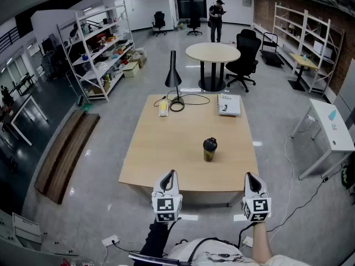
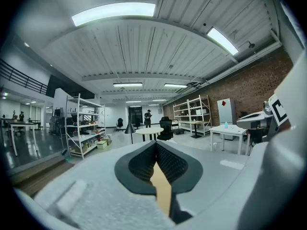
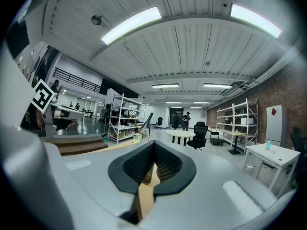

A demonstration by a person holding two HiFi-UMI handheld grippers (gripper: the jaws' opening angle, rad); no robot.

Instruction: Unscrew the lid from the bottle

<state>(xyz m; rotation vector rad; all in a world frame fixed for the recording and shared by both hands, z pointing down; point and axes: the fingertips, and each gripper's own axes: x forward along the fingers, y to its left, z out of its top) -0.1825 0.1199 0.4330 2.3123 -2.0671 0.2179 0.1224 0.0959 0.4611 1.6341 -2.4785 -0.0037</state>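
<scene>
1. Two hand-held grippers appear at the bottom of the head view. Both the left gripper [image 1: 171, 174] and the right gripper [image 1: 249, 177] have their jaws pressed together with nothing gripped.
2. Left gripper view: the left gripper's [image 2: 156, 150] pads meet at the tips, and only tabletop shows through the slit below them.
3. Right gripper view: the right gripper's [image 3: 153, 150] pads also meet. The bottle [image 3: 147, 175] shows beyond them, well apart.
4. One bottle [image 1: 209, 151] stands upright on the table [image 1: 161, 154], right of centre and nearer the near edge. Its single dark lid [image 1: 209, 143] is still on.
5. Both grippers sit at the table's near edge, one on each side of the bottle's line, touching neither it nor each other.
6. Bare tabletop surrounds the bottle on all sides.
7. Along the far edge are one black lamp [image 1: 173, 77] with its coiled cord, one pale yellow object [image 1: 163, 109] and one book [image 1: 229, 104].
</scene>
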